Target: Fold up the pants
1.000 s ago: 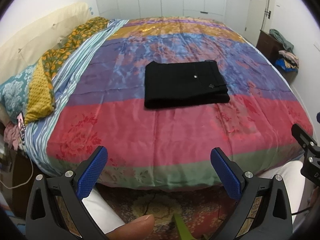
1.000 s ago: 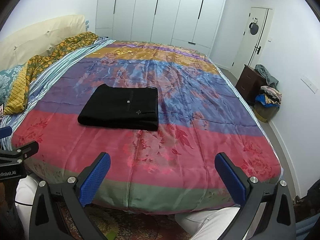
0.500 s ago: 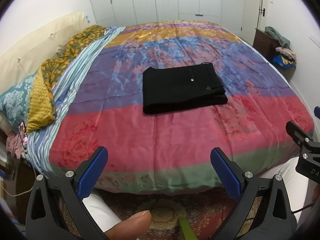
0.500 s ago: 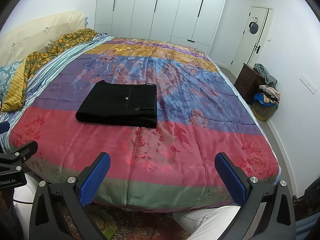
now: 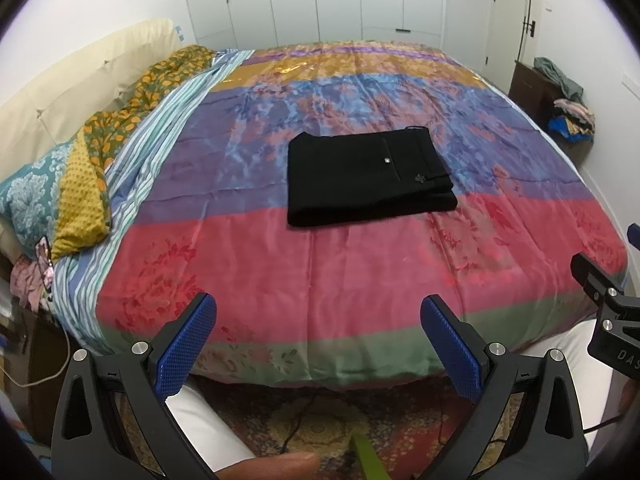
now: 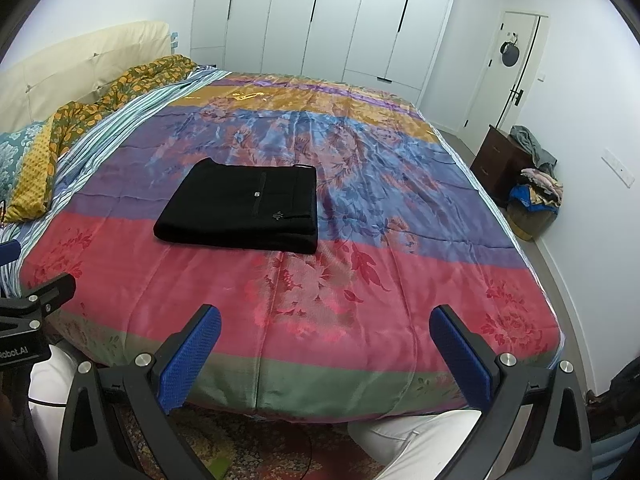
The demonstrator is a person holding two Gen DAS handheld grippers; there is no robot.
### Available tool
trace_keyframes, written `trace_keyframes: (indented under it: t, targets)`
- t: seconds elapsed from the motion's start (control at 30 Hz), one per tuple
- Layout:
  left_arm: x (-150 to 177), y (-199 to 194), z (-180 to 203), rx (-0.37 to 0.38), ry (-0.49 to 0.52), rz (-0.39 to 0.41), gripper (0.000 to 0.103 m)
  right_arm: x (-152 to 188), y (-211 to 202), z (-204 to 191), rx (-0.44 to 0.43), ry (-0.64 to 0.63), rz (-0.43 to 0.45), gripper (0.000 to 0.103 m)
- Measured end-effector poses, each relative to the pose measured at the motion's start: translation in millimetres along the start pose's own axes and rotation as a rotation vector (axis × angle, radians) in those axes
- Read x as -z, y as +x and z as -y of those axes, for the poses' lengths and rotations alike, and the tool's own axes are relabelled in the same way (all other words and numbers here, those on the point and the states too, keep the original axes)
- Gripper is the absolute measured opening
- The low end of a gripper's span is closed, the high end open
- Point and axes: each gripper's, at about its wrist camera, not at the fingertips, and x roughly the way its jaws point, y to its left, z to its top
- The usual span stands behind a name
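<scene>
Two claws wide open, holding nothing.
Pants (image 5: 368, 178) look folded on bed (image 5: 320, 272); nothing left but checking.

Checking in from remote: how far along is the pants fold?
Done, by the look of it: the black folded pants lie as a compact, squared rectangle on the multicoloured striped bedspread. In hand: nothing; the left claw and right claw are both open and empty, well short of the pants. Left: apparently nothing.
</scene>
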Motion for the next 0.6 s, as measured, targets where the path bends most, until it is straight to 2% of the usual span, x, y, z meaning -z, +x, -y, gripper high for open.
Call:
trace_keyframes:
  t: [0.43,0.6]
  targets:
    - [0.9,4.0,2.7,0.006,0.004,-0.010,0.102,1.4,3.5,0.9,-0.004,0.005,-0.010,0.103]
    - [2.1,-2.0,2.8,0.022,-0.001,0.019,0.102,2.4,6.3,1.3,-0.008,0.009,-0.015,0.103]
